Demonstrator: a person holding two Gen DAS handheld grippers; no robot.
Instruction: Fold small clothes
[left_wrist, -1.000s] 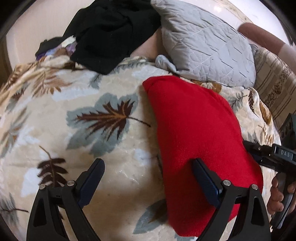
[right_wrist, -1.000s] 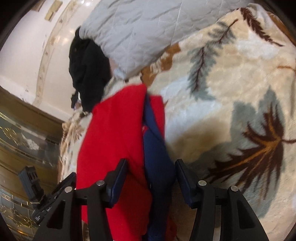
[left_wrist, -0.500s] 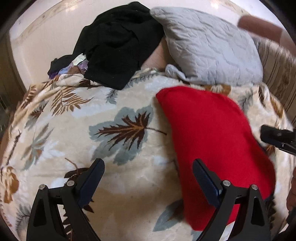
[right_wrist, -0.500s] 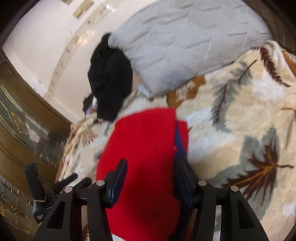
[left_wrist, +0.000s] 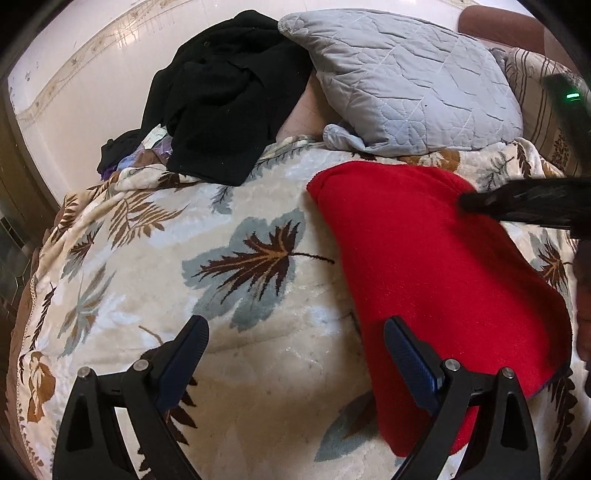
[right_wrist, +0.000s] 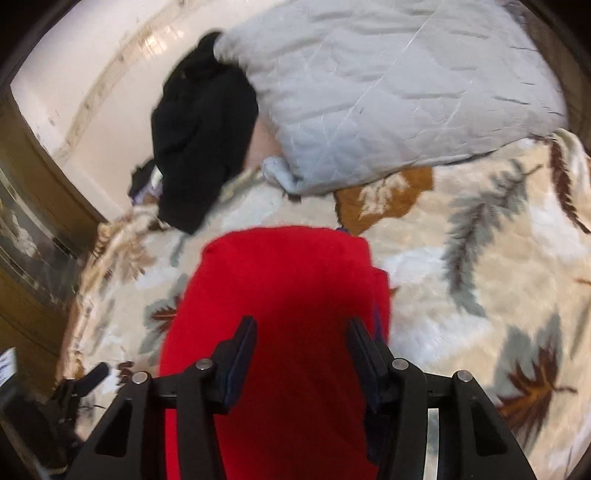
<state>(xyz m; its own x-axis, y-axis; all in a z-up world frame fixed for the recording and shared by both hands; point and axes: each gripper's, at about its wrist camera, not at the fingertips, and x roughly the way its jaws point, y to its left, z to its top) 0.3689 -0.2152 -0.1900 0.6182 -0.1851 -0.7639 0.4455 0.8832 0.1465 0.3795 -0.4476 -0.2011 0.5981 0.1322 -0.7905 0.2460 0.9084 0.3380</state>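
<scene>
The red garment (left_wrist: 436, 280) lies flat on the leaf-print blanket (left_wrist: 258, 362), already doubled into a long strip that runs from about 12 o'clock down to 5 o'clock in the left wrist view, with its far end just short of the grey quilted pillow (left_wrist: 406, 85). The left gripper (left_wrist: 295, 354) hovers with its jaws wide apart and nothing between them; 1 finger sits over the cloth's near left edge, the other over bare blanket. The right gripper (right_wrist: 301, 350) hangs above the middle of the strip, jaws parted and gripping nothing. The cloth looks like a soft, light fleece or knit: it should drape and sag rather than hold a crease, and the plush blanket will likely drag on it. A navy layer peeks out along its 3 o'clock edge in the right wrist view, so pinching both near corners through every layer seems the safest hold for the next fold.
</scene>
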